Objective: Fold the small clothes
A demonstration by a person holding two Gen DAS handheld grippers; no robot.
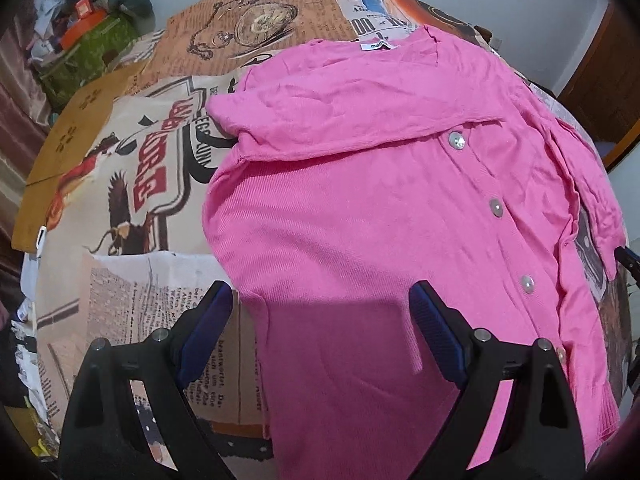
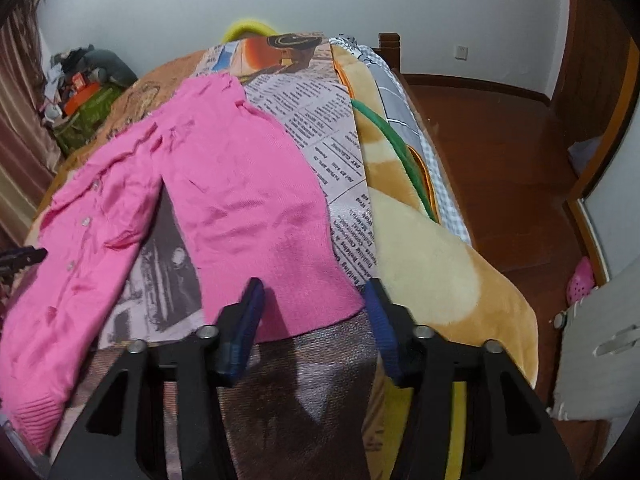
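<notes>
A pink buttoned cardigan (image 1: 360, 200) lies flat on a newspaper-print cloth (image 1: 132, 184), one sleeve folded across its chest. My left gripper (image 1: 320, 288) is open wide, low over the garment's lower left part; its left finger is over the cloth and its right finger over the knit. In the right wrist view the cardigan (image 2: 224, 184) stretches its other sleeve toward me. The sleeve's cuff (image 2: 316, 312) lies flat between the blue pads of my right gripper (image 2: 313, 286). Those pads stand apart on either side of the cuff and do not press it.
A yellow plush blanket (image 2: 432, 272) with a green cord (image 2: 396, 148) lies to the right on the bed. Beyond it is a wooden floor (image 2: 500, 168). A pile of clutter (image 1: 88, 28) sits at the back left by a curtain (image 2: 20, 120).
</notes>
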